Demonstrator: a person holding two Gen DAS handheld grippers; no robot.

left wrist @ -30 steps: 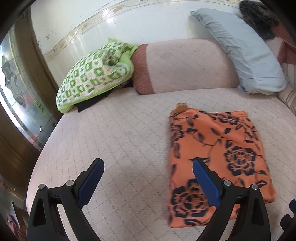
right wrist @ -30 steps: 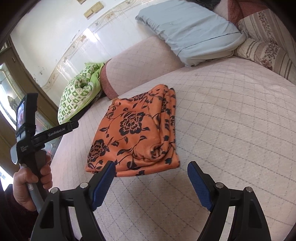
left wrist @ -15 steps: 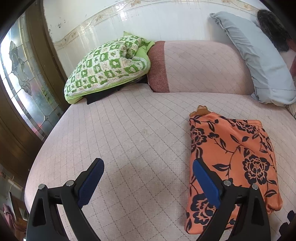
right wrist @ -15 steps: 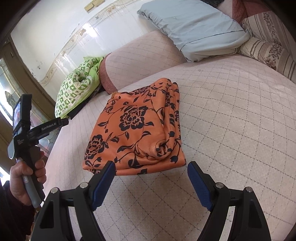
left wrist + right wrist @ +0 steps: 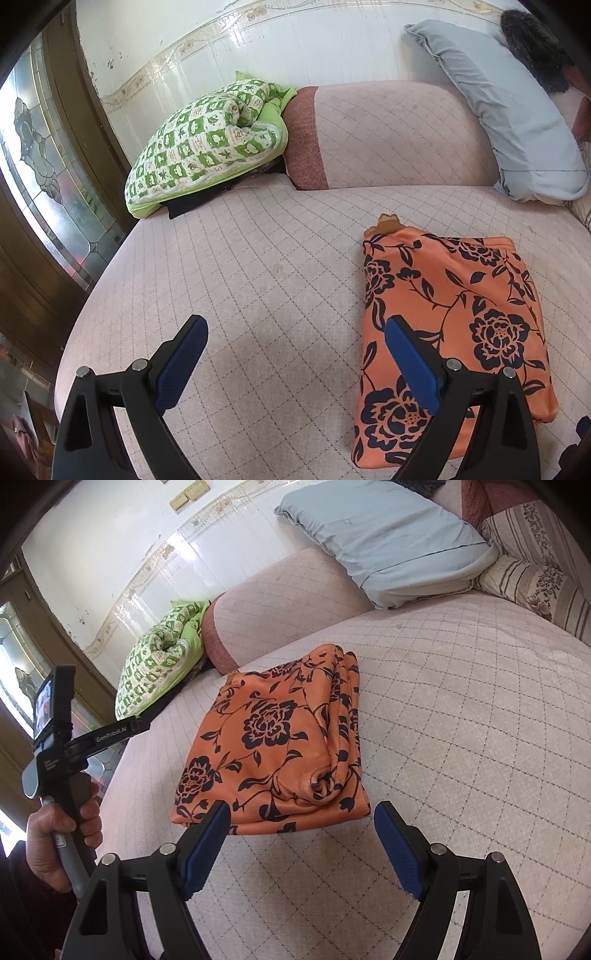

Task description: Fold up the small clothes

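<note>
An orange cloth with black flowers (image 5: 450,317) lies folded into a rectangle on the pale quilted bed (image 5: 258,266). In the right wrist view the folded cloth (image 5: 273,746) sits just beyond my fingers, its thick rolled edge at the right. My left gripper (image 5: 295,354) is open and empty, held above the bed to the left of the cloth, its right finger over the cloth's near edge. My right gripper (image 5: 303,834) is open and empty, just short of the cloth's near edge. The left gripper's handle (image 5: 62,760) shows at the left of the right wrist view, held in a hand.
A green and white checked quilt (image 5: 207,144) lies at the bed's far left. A pink bolster (image 5: 384,136) runs along the back. A pale blue pillow (image 5: 517,122) leans at the far right. Striped floral cushions (image 5: 535,572) sit at the right. A glass-panelled door (image 5: 40,192) stands left.
The left gripper has drawn left and turned, so the cloth has slid to the right of its view. The right gripper has come closer to the cloth. Both stay open.
</note>
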